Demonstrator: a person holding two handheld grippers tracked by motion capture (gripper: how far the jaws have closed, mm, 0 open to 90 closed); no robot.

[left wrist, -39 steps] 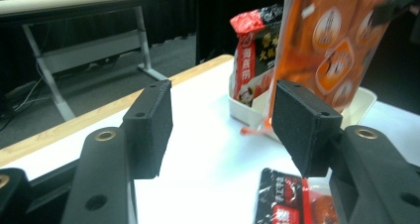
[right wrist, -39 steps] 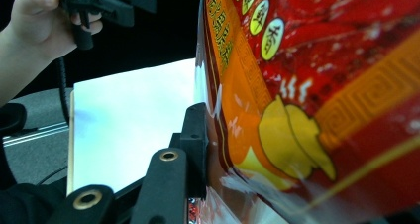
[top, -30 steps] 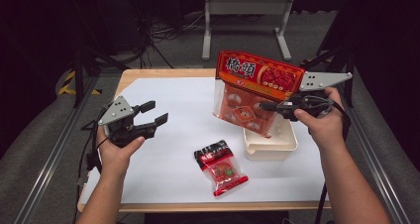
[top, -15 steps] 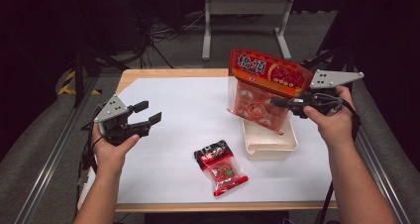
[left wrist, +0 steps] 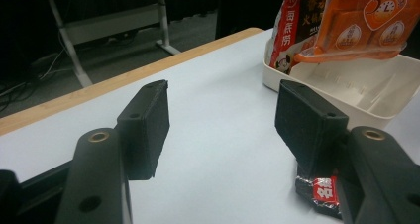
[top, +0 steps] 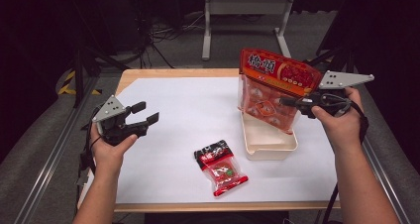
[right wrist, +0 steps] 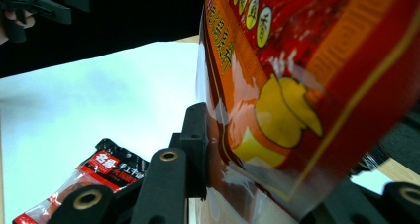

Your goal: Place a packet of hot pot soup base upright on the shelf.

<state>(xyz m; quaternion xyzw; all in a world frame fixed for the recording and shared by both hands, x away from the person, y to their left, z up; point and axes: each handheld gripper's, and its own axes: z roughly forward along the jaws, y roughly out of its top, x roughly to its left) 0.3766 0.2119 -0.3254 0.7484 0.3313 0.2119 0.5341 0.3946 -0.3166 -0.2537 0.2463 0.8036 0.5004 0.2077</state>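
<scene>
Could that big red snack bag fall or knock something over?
Maybe. The right claw pinches the big red bag only at one edge, so it could slip or swing. It hangs just above the cream tray, so lowering it crooked might nudge the tray. The left claw is open, too far to catch it.

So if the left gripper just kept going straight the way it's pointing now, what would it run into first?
Probably the cream plastic tray. The open left gripper points across bare white table toward that tray's near wall, while the small red and black snack packet lies low by one jaw and may be passed. Depth is hard to judge.
</scene>
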